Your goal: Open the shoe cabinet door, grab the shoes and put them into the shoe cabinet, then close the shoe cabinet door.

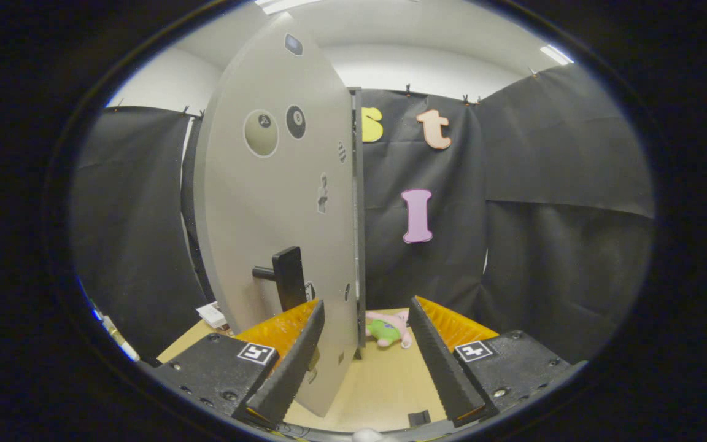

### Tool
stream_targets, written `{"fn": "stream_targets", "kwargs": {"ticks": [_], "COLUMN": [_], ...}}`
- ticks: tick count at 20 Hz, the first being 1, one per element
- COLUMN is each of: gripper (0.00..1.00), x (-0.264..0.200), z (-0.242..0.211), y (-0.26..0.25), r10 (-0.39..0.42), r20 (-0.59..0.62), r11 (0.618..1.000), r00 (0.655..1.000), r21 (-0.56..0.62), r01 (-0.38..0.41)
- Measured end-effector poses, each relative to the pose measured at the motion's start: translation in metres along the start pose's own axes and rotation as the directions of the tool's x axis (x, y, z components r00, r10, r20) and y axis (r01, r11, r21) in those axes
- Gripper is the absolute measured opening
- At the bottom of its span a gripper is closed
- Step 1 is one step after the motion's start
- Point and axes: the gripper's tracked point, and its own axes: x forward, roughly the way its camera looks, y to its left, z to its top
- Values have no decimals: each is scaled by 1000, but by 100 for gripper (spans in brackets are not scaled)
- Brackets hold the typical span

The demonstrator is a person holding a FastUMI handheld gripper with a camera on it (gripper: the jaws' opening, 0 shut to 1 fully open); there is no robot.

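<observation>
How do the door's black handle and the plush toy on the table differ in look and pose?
The handle is black, rigid and mounted upright on the grey door; the plush toy is pink and green, soft, lying on the wooden table. The handle sits beside one finger of the open gripper; the toy lies beyond both fingers.

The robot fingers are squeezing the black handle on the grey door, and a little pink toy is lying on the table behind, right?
Not quite. In the gripper view the gripper is open, touching nothing; the black handle on the grey door sits beyond its fingers. The pink toy does lie on the table.

wooden table (384,380) bears a plush toy (388,329) and cabinet door (280,202).
</observation>
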Motion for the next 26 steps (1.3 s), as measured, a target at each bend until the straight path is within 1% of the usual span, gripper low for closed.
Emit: {"fn": "stream_targets", "kwargs": {"ticks": [4, 7, 10, 12, 13, 15, 17, 20, 26], "gripper": [92, 92, 92, 94, 96, 99, 99, 99, 99], "x": [13, 33, 52, 63, 68, 72, 72, 64, 34], "z": [1, -2, -2, -6, -5, 1, 6, 18, 39], "y": [50, 85, 128, 157, 168, 179, 180, 168, 109], "r10": [22, 34, 85, 127, 138, 138, 121, 100, 11], "r20": [13, 9, 3, -9, -4, 15, 33, 48, 63], "r11": [1000, 999, 996, 991, 989, 989, 992, 995, 1000], "r00": [1000, 999, 996, 992, 990, 990, 992, 994, 998], "r21": [-5, -15, -17, -40, -49, -47, -31, -30, -14], "r01": [-21, -34, -85, -127, -138, -137, -120, -98, -10]}}
